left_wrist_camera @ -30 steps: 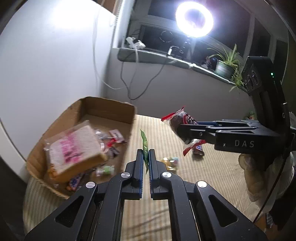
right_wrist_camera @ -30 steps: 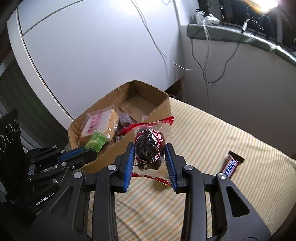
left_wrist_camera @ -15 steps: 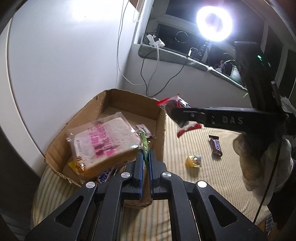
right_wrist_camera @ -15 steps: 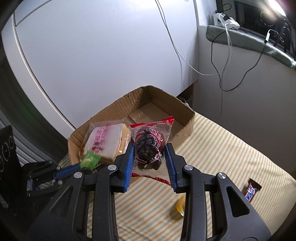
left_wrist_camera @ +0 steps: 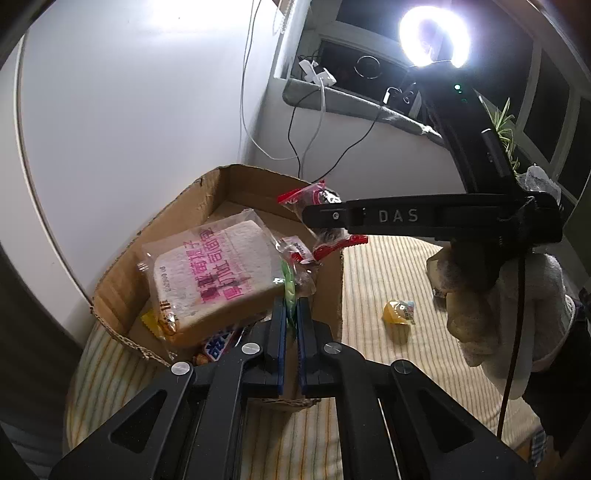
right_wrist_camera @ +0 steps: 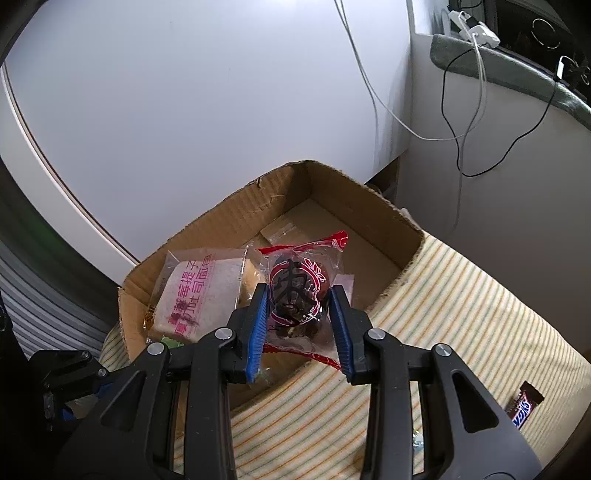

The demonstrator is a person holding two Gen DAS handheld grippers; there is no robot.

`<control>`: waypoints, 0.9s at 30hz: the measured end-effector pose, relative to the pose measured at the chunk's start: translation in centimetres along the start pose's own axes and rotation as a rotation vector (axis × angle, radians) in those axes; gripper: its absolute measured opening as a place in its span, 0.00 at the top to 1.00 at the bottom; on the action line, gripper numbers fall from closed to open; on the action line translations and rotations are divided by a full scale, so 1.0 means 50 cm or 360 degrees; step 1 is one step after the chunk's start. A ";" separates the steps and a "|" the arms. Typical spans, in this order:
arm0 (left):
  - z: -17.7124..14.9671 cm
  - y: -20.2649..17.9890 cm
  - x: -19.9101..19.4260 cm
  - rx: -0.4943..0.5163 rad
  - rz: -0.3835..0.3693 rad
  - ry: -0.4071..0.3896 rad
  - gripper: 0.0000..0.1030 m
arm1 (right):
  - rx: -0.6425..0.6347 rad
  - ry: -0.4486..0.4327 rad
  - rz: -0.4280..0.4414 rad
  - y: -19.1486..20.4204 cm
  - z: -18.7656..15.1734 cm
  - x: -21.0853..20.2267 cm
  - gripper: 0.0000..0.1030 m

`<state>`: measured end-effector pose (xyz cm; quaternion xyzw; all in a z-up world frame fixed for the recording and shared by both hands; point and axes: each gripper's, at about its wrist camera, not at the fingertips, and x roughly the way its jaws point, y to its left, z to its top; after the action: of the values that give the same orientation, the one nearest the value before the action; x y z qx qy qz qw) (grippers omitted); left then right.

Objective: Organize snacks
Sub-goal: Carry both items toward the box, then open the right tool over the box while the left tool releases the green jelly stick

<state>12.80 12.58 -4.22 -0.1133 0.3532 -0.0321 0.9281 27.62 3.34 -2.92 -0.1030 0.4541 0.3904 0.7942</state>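
A cardboard box stands open on the striped cloth and holds a wrapped slice of bread among other small packets. My left gripper is shut on a thin green packet just over the box's near wall. My right gripper is shut on a red and clear packet of dark fruit, held above the box interior. In the left wrist view the right gripper reaches in from the right over the box's right wall.
A yellow jelly cup and a Snickers bar lie on the striped cloth to the right of the box. A white wall stands behind the box, with cables hanging from a ledge. A bright ring light shines at the top.
Both grippers have moved left toward the box with their packets. The right one now hangs over the box interior; the left one has come to the box's near wall.
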 end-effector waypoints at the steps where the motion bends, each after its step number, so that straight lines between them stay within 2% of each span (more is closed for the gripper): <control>1: 0.000 0.001 0.000 0.0000 0.0000 0.0000 0.96 | -0.0003 0.0005 0.0001 0.002 0.000 0.004 0.67; 8: -0.001 0.006 -0.002 -0.0007 0.0007 -0.0005 0.96 | -0.0028 0.0022 0.0010 0.016 0.003 0.021 0.67; 10: -0.001 0.006 -0.004 -0.0007 0.0014 -0.0010 0.93 | -0.0035 0.0013 0.0000 0.019 0.003 0.020 0.66; 11: 0.000 0.006 -0.005 -0.0010 0.0017 -0.0012 0.91 | -0.0039 0.0008 -0.0009 0.020 0.003 0.020 0.64; 15: 0.001 0.009 -0.005 -0.0021 0.0034 -0.0016 0.83 | -0.0051 -0.0015 -0.0007 0.026 0.005 0.013 0.44; 17: 0.002 0.010 -0.006 -0.0027 0.0044 -0.0022 0.78 | -0.0057 -0.0029 -0.0015 0.029 0.007 0.007 0.41; 19: 0.002 0.010 -0.009 -0.0032 0.0049 -0.0027 0.67 | -0.0053 -0.0039 -0.0022 0.030 0.008 0.001 0.35; 21: 0.003 0.008 -0.013 -0.0028 0.0053 -0.0039 0.62 | -0.0046 -0.0057 -0.0031 0.030 0.009 -0.007 0.27; 23: 0.003 0.005 -0.016 -0.0025 0.0066 -0.0045 0.58 | -0.0048 -0.0074 -0.0039 0.030 0.008 -0.016 0.25; 25: 0.004 0.004 -0.017 -0.0029 0.0071 -0.0049 0.49 | -0.0048 -0.0093 -0.0065 0.029 0.007 -0.026 0.20; 27: 0.004 0.003 -0.019 -0.0032 0.0078 -0.0051 0.45 | -0.0044 -0.0112 -0.0075 0.026 0.006 -0.036 0.15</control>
<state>12.22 12.89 -3.50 -0.1143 0.3412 -0.0041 0.9330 26.39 3.42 -1.09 -0.1109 0.4179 0.3811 0.8172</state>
